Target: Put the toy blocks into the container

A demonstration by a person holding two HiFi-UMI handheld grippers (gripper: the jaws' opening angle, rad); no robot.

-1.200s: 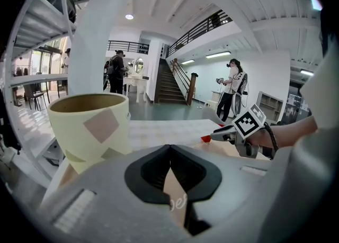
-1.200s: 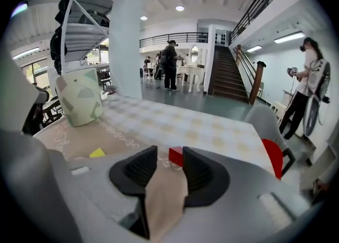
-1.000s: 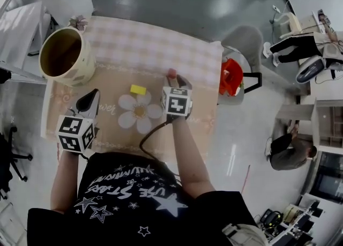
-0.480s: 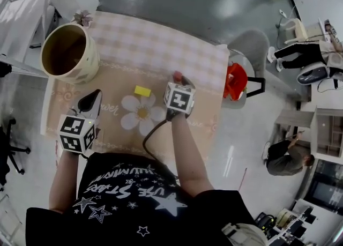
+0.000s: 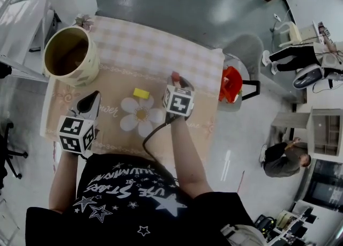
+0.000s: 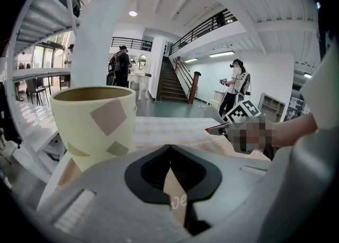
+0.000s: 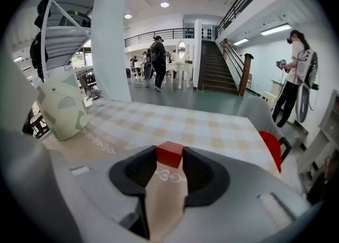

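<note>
Head view: right gripper (image 5: 176,79) mid-table, jaws just closing, red block (image 5: 174,74) between tips. Yellow block (image 5: 141,93) loose nearby, container (image 5: 88,71) at far-left corner. Cloth script (image 5: 110,110) reads "…ower" (start hidden).
Left gripper view: left gripper (image 6: 169,147) pinched together, empty.
Right gripper view: pads clamp red block; carry to container likely next.

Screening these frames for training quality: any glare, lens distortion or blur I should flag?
Head view: fisheye curves the room's edges, ceiling lights glare on the glossy floor, the yellow block is sharp. Left gripper view: heavy barrel distortion, black corners, a mosaic patch at right; the patterned cup is clear. Right gripper view: same black corners, red block crisp.
</note>
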